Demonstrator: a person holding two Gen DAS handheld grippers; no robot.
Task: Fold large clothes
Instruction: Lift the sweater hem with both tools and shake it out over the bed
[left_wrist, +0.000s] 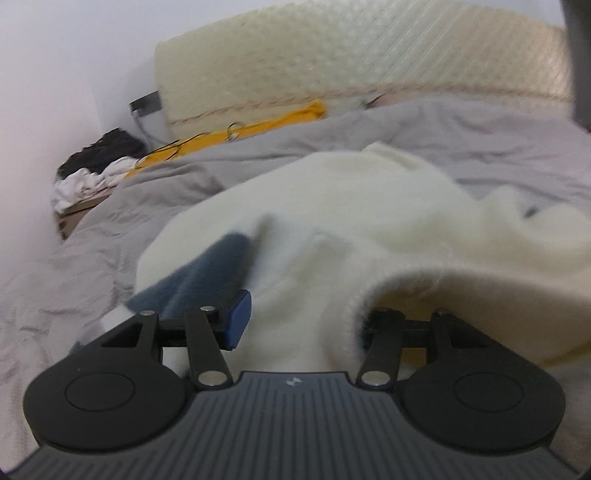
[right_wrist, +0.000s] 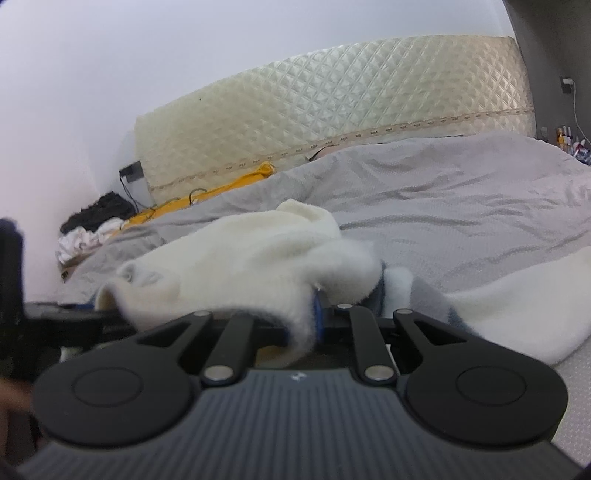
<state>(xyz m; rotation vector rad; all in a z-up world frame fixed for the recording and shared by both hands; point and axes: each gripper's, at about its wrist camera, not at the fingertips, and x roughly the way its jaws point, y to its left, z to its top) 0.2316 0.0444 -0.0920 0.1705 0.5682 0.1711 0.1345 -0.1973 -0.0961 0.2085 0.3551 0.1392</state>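
Cream sweater (left_wrist: 369, 206), seemingly blue-patched; grey bedspread (right_wrist: 443, 192).

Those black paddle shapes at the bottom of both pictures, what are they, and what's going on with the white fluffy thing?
They are hand-held grippers; a person holds one in each hand, with a camera on each looking forward. One picture comes from the left gripper, whose jaws stand apart with cloth between them. The other comes from the right gripper, jaws shut on a fold of the white sweater. The sweater lies on a bed with a grey cover, to be folded.
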